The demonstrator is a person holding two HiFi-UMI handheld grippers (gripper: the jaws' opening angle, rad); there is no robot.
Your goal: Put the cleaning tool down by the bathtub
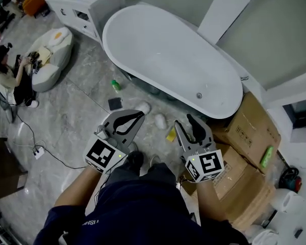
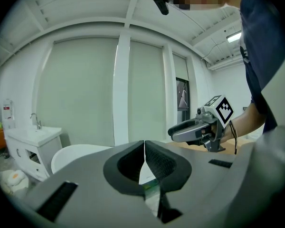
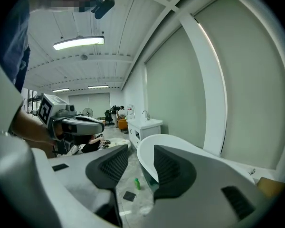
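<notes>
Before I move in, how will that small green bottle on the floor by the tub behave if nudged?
The green bottle seems to stand upright and narrow, so a nudge would probably tip it. It looks like small plastic, so likely light. The glossy floor may let it skid.

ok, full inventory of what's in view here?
bathtub: 1, white, centre, by the wall
vanity: 1, white, past the tub's far end
bottle: 1, green, on the floor beside the tub
pad: 1, dark square, on the floor near the bottle
lumps: 2, white, on the floor by the tub; unclear what they are
yellow item: 1, on the floor by the right gripper
cardboard boxes: several, brown, right of the tub
beanbag: 1, white, left
seated person: 1, far left
left gripper: grey, jaws together, empty
right gripper: grey, jaws apart, empty
</notes>
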